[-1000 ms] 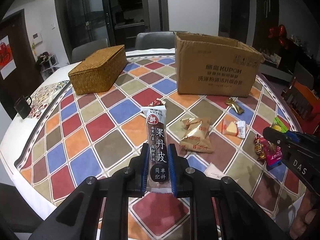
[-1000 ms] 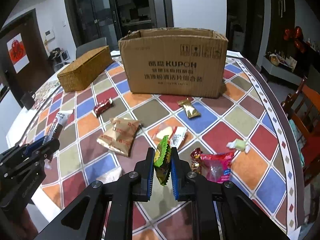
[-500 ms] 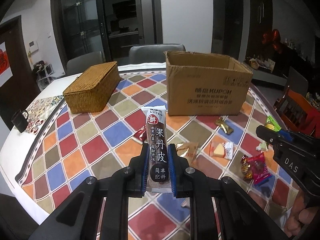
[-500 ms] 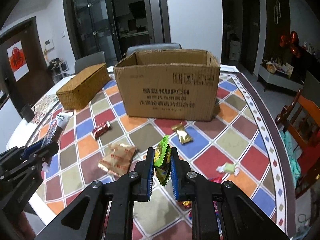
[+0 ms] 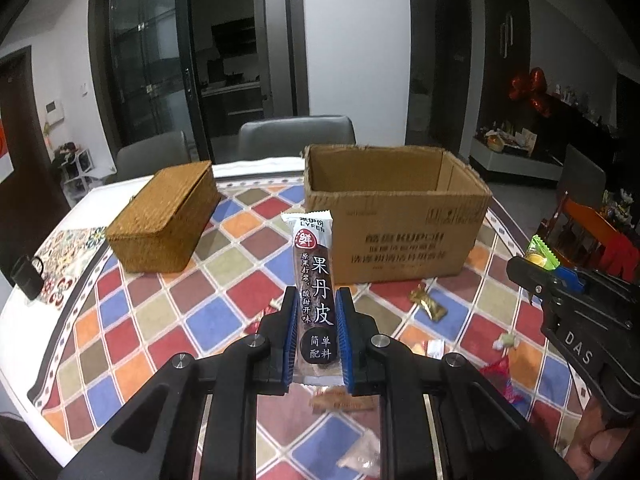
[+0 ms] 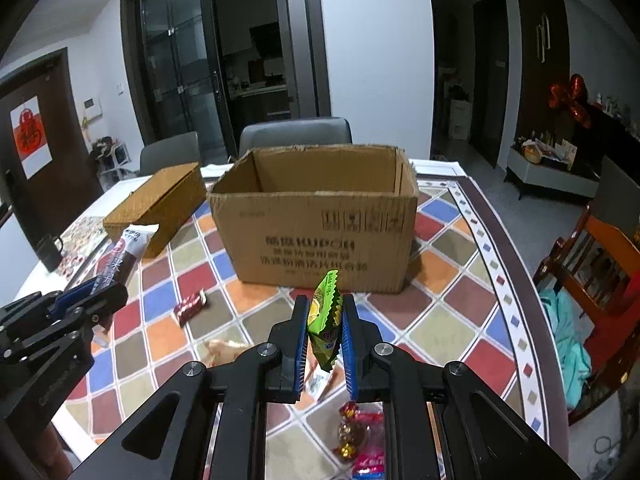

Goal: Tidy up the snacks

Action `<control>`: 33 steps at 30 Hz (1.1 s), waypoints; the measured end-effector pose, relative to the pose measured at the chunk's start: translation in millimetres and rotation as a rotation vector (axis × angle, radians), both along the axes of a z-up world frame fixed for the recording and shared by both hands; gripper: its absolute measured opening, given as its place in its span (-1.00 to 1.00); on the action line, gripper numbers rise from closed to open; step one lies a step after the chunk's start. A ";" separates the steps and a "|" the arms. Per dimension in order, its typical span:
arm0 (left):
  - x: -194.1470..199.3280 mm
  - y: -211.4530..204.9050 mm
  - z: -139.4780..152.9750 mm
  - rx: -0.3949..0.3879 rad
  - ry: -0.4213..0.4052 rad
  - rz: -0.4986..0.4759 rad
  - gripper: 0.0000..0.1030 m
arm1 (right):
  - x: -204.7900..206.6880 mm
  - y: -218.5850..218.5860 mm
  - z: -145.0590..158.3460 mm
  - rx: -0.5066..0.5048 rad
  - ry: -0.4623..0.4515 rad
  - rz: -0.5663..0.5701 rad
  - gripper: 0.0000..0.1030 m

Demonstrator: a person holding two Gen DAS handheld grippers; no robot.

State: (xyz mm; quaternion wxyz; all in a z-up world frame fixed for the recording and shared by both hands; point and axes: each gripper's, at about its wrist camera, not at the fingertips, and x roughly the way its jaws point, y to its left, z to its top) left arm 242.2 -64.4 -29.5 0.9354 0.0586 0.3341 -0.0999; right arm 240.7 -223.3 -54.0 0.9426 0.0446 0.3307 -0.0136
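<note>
Worry for us: left gripper clamps the fruit-leather bar, right gripper pinches the green candy, both above the counter short of the cardboard box, so thin wrappers might slip early.

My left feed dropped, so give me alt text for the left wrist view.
The left tongs are shut on a long dark snack bar, held upright above a checkered table. Behind it stands an open cardboard box, with a wicker box to its left. The right tongs, at the right edge, grip a green candy.
</note>
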 end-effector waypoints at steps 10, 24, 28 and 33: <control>28.5 -10.5 16.9 -0.006 -0.026 -0.024 -0.62 | 20.3 -4.0 22.6 -0.004 -0.045 -0.015 -0.68; 67.6 -23.4 36.1 -0.022 -0.043 -0.060 -0.62 | 57.4 -12.8 46.9 -0.017 -0.077 -0.029 -0.68; 78.4 -27.6 40.6 -0.021 -0.052 -0.066 -0.62 | 69.0 -13.4 53.0 -0.020 -0.083 -0.029 -0.68; 97.2 -33.7 40.7 -0.019 -0.045 -0.077 -0.62 | 85.9 -16.7 55.7 -0.015 -0.086 -0.035 -0.68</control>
